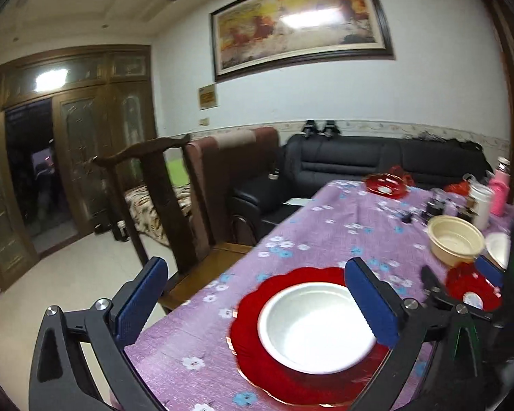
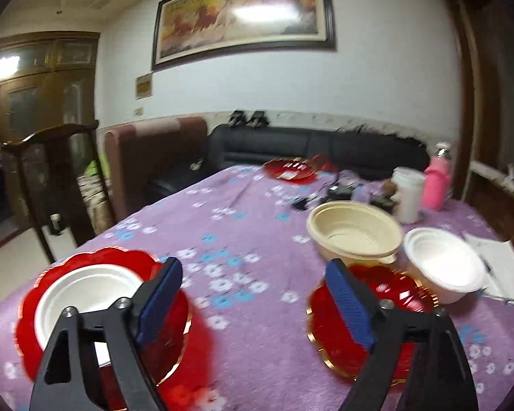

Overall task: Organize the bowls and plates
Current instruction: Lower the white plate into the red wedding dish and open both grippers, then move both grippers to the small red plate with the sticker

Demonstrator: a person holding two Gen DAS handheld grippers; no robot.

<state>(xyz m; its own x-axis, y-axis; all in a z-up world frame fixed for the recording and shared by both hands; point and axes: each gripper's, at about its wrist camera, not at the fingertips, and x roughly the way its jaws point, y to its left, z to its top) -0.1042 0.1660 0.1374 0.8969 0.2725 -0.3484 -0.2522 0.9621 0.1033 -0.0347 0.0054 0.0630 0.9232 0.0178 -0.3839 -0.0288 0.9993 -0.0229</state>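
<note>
One set looks done from where I sit: white bowl [image 2: 85,294] sits inside the big red plate [image 2: 34,294] at the near left of the table [image 2: 243,212], w/ the purple flowered cloth under it. Nothing holds it.

Left gripper [image 1: 257,294] hangs over that pair, fingers [image 1: 370,301] wide apart, nothing btwn them but the view down to the bowl; no pad touches it. Right gripper [image 2: 253,301] likewise spread, empty, bare cloth btwn its fingers.

Left to do, as I judge it:
- small red plate [image 2: 394,301] near right, empty, just beside my right finger.
- beige bowl [image 2: 353,229] right behind it, loose on the cloth, rim seems to overlap the plate's far edge; can't tell if touching.
- second white bowl [image 2: 445,267] to the right of both, close to some papers [image 2: 500,263].
- another red plate [image 2: 291,169] at the far end, well apart from the rest; what's on it is too blurry to tell.

So roughly one pairing in, two bowls and two plates still unsorted. Far clutter (white cup [image 2: 407,191], pink bottle [image 2: 437,181]) isn't my job, I think.
</note>
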